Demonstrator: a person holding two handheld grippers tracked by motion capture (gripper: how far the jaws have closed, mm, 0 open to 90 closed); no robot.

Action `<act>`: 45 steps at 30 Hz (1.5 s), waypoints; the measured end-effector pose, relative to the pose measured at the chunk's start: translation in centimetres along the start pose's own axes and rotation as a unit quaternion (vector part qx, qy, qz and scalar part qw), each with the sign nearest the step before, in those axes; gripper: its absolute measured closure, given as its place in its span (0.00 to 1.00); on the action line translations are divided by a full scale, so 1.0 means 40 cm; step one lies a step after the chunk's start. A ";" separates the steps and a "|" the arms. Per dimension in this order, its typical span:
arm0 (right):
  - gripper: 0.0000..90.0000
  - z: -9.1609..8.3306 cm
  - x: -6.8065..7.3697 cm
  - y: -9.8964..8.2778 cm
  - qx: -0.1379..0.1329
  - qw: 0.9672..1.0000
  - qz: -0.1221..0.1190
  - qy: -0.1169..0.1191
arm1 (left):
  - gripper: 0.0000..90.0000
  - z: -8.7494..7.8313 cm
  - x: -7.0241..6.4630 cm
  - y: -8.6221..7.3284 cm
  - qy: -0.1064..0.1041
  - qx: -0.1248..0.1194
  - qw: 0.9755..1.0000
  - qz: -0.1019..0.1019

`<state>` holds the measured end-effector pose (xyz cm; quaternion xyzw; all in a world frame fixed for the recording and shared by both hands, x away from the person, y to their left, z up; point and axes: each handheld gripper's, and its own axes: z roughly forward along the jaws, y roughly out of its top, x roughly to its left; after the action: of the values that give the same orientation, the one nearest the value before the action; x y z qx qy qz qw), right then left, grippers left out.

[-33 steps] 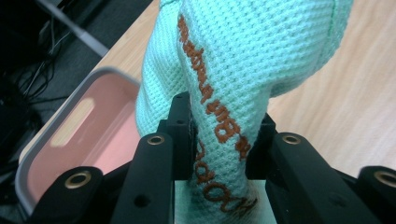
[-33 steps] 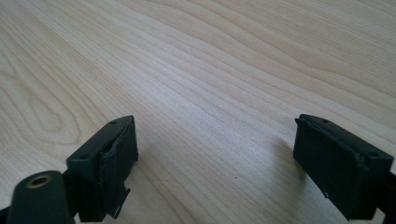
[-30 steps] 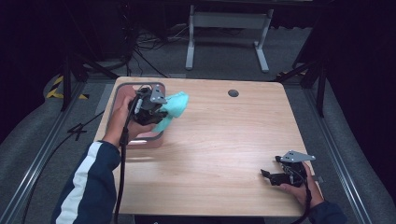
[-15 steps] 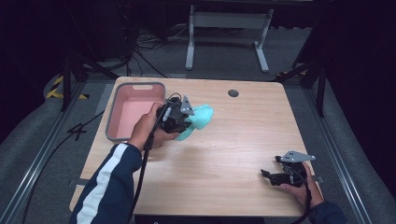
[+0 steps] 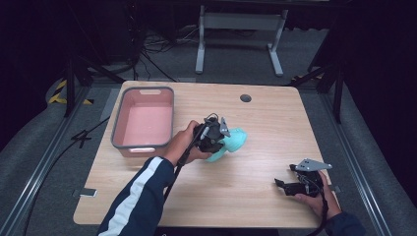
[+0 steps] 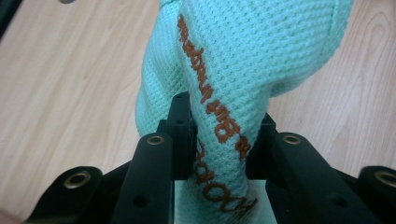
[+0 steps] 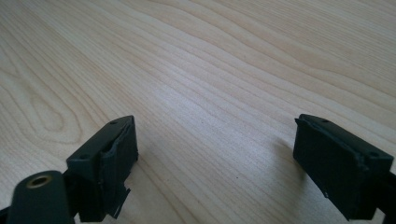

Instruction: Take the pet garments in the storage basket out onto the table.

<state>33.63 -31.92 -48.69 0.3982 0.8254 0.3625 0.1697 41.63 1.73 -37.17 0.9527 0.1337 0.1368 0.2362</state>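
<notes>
A mint-green knitted cloth [image 5: 230,142] with brown stitched lettering hangs over the middle of the wooden table [image 5: 255,123], and my left gripper [image 5: 216,137] is shut on it. In the left gripper view the cloth [image 6: 243,65] is pinched between the two black jaws of the left gripper [image 6: 219,140] and spreads out above them. My right gripper [image 5: 284,185] rests low at the table's front right, held by a hand. The right gripper [image 7: 215,163] stands open in its own view, with bare wood between its fingers.
A pink bin with a grey rim [image 5: 143,92] stands on the table's left side, with nothing visible inside it. A dark round grommet hole [image 5: 245,98] sits near the far edge. Cables trail off the left side, and a metal stand [image 5: 236,29] is beyond the table.
My left gripper has carried the green cloth from above the pink bin rightward and toward the table's middle. The right gripper has stayed put.
</notes>
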 end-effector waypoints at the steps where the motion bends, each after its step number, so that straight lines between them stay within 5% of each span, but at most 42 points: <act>1: 0.16 0.000 0.000 0.000 0.000 1.000 0.001 0.000 | 0.78 0.011 -0.005 0.003 0.001 0.004 1.000 0.002; 14: 0.16 0.000 0.000 0.000 0.000 1.000 0.000 0.000 | 0.73 0.138 -0.050 0.023 -0.028 0.038 0.999 0.008; 19: 0.16 0.000 0.000 0.000 0.000 1.000 0.001 0.000 | 0.48 0.158 -0.059 0.019 -0.050 0.020 0.999 -0.005; 23: 0.16 0.000 0.000 0.000 0.000 1.000 0.001 0.000 | 0.31 0.135 -0.067 0.020 -0.045 0.004 0.999 -0.006; 29: 0.16 0.000 0.000 0.000 0.000 1.000 0.000 0.000 | 0.24 0.082 -0.069 0.011 -0.030 -0.015 0.999 0.007; 45: 0.16 0.000 0.000 0.000 0.000 1.000 -0.001 -0.001 | 0.25 -0.044 -0.061 -0.071 0.018 -0.025 0.999 0.015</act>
<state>33.62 -31.92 -48.69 0.3980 0.8255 0.3621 0.1703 38.26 4.11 -37.53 0.9457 0.1204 0.1608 0.2553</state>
